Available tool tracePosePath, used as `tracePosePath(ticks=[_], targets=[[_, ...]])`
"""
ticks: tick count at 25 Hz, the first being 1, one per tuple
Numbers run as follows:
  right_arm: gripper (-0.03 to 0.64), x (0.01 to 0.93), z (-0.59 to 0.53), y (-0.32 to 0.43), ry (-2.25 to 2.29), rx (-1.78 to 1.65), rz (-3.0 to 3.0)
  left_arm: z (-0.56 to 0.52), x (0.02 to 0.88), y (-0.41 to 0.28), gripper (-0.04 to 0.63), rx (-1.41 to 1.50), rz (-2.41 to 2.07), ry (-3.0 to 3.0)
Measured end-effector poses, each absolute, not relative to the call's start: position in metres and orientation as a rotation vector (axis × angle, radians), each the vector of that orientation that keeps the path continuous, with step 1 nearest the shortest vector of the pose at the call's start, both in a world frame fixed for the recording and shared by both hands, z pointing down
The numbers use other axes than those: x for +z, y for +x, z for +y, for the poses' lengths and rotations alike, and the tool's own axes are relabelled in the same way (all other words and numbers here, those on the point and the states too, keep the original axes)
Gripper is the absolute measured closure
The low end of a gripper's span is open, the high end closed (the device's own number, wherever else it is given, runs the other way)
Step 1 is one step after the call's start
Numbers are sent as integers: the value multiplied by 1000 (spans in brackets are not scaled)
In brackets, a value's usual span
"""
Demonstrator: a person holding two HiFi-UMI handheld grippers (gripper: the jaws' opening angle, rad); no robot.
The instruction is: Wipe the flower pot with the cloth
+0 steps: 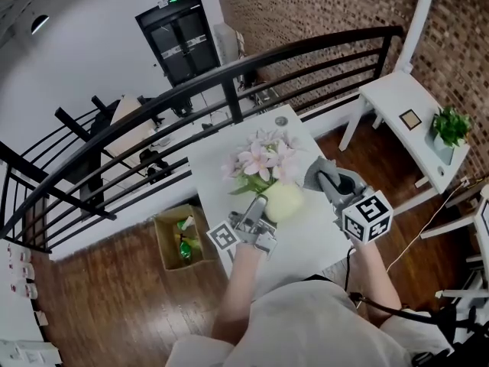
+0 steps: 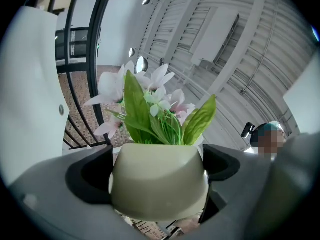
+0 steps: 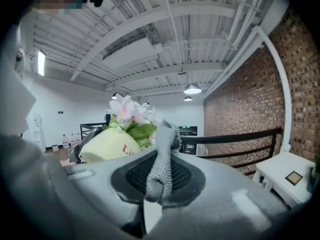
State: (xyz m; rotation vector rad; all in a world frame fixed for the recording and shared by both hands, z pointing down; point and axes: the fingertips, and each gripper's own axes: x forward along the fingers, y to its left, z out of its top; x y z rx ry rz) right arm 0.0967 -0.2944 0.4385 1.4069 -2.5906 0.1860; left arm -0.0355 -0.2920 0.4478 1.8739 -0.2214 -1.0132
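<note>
flower pot (image 2: 159, 184) smooth, rounded; cloth (image 3: 161, 169) coarse-knit

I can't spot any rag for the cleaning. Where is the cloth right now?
The grey cloth is pinched in the right gripper, just right of the flower pot that the left gripper holds, in the head view.

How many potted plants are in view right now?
2. A pale flower pot with pink flowers is gripped in the left claw. A small green plant stands on the white side table at right. Others may be hidden.
</note>
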Motion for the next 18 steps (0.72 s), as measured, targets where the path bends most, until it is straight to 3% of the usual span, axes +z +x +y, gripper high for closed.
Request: tracePosePath(ticks=[7, 18], targets=[[607, 457, -299, 89, 1498, 682, -2817, -309, 425, -61, 3, -1161, -224, 1778], [607, 460, -273, 14, 1138, 908, -2976, -311, 422, -58, 3, -1177, -267, 1811]])
